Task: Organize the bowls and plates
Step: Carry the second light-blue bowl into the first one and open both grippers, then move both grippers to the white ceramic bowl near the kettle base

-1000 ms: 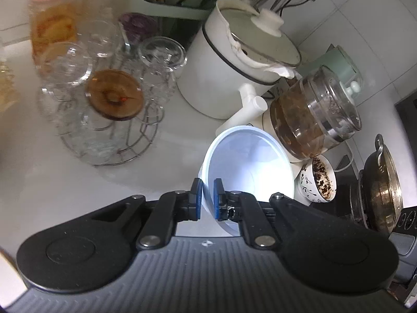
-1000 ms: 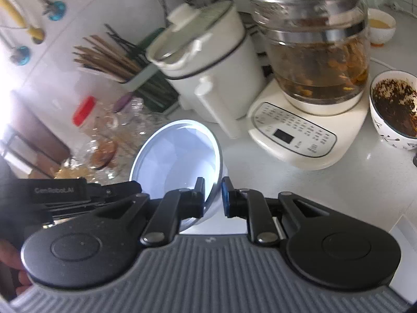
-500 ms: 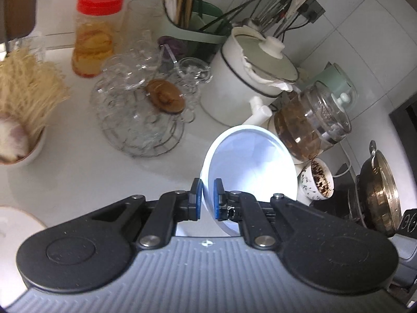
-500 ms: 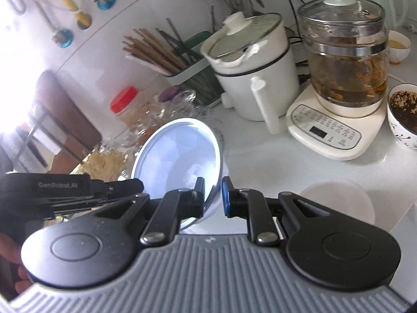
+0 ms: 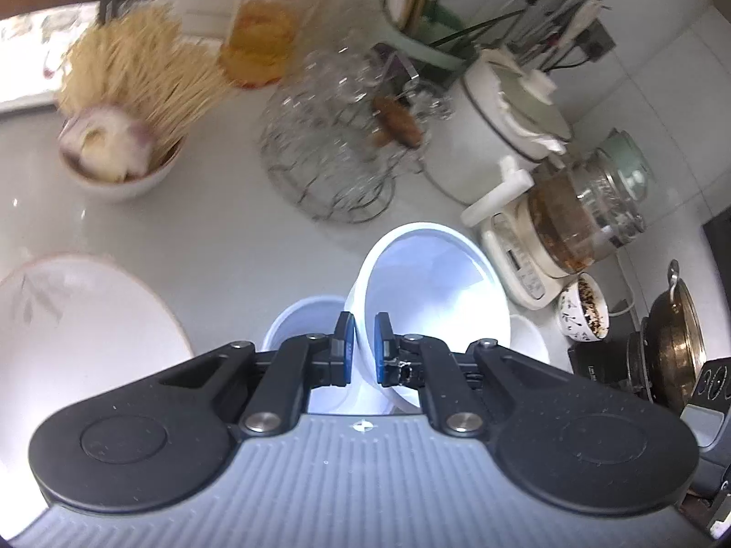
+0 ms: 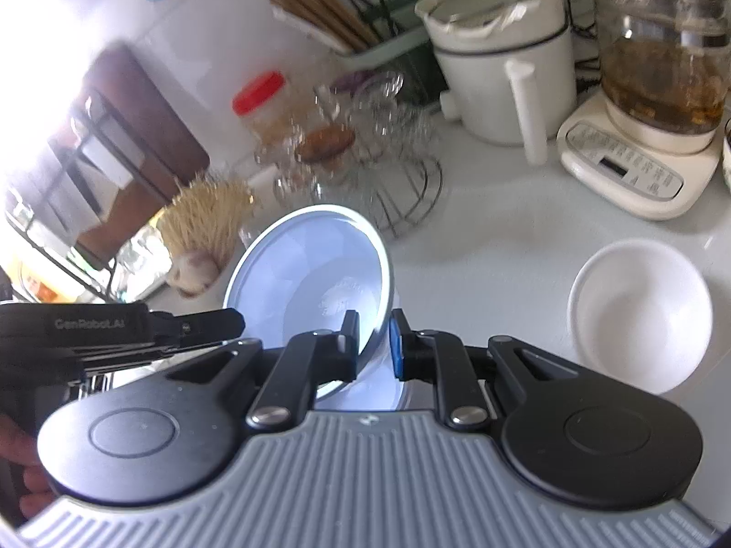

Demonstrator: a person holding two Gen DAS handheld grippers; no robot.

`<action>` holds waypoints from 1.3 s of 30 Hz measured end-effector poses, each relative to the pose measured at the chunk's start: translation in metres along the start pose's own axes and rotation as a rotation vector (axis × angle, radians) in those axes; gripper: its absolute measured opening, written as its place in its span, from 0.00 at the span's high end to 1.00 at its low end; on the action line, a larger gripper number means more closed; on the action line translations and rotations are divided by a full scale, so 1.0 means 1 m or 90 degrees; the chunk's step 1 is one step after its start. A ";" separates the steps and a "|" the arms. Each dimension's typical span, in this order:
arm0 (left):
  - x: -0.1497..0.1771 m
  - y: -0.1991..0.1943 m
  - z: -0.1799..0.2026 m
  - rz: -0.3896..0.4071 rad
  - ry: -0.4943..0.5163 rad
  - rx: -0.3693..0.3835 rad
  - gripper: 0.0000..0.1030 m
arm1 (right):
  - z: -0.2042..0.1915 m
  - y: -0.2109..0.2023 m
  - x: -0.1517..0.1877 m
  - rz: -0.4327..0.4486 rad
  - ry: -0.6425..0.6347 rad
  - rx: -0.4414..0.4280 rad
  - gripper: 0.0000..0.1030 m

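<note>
My left gripper (image 5: 363, 349) is shut on the rim of a pale blue-white bowl (image 5: 434, 283), held tilted above the counter. My right gripper (image 6: 372, 342) is shut on the opposite rim of the same bowl (image 6: 310, 274). A second pale bowl (image 5: 301, 319) sits on the counter just below and left of the held one. A white bowl (image 6: 639, 315) stands on the counter to the right. A large white plate (image 5: 87, 319) with a leaf print lies at the left. The left gripper's body (image 6: 114, 333) shows at the left of the right wrist view.
At the back stand a wire rack of glass cups (image 5: 333, 146), a white pot with lid (image 5: 498, 123), a glass kettle on a cream base (image 5: 575, 210), a red-lidded jar (image 5: 269, 23) and a bowl of noodles and onion (image 5: 123, 137). A patterned cup (image 5: 585, 310) and metal wok (image 5: 671, 342) are at right.
Both grippers have pulled back and up from the counter's rear with the bowl still held. The plate, the second bowl and the white bowl have come into view.
</note>
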State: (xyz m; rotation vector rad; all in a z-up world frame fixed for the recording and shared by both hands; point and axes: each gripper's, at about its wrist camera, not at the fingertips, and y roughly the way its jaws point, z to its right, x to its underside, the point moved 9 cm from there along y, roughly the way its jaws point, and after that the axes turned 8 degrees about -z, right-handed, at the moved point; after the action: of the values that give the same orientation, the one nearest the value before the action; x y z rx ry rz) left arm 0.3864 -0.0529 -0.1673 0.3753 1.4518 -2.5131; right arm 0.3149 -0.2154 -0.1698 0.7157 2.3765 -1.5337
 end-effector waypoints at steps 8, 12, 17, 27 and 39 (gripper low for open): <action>0.015 0.017 -0.027 -0.028 -0.047 -0.021 0.90 | -0.003 0.027 0.017 -0.055 -0.011 0.012 0.83; 0.021 0.024 -0.034 -0.046 -0.056 -0.038 0.90 | -0.003 0.035 0.023 -0.072 -0.018 0.018 0.83; 0.025 0.028 -0.034 -0.053 -0.049 -0.046 0.89 | -0.001 0.041 0.025 -0.087 -0.016 0.024 0.82; 0.022 0.023 -0.032 -0.058 -0.022 -0.055 0.87 | -0.003 0.037 0.024 -0.083 0.003 0.013 0.78; 0.023 -0.004 -0.026 -0.015 0.029 -0.041 0.61 | -0.014 -0.002 0.016 0.012 -0.002 0.030 0.48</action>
State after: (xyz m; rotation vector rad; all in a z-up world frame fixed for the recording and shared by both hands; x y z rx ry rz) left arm 0.3663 -0.0293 -0.1837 0.4094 1.5581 -2.4841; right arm 0.3012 -0.1991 -0.1693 0.7430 2.3317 -1.5880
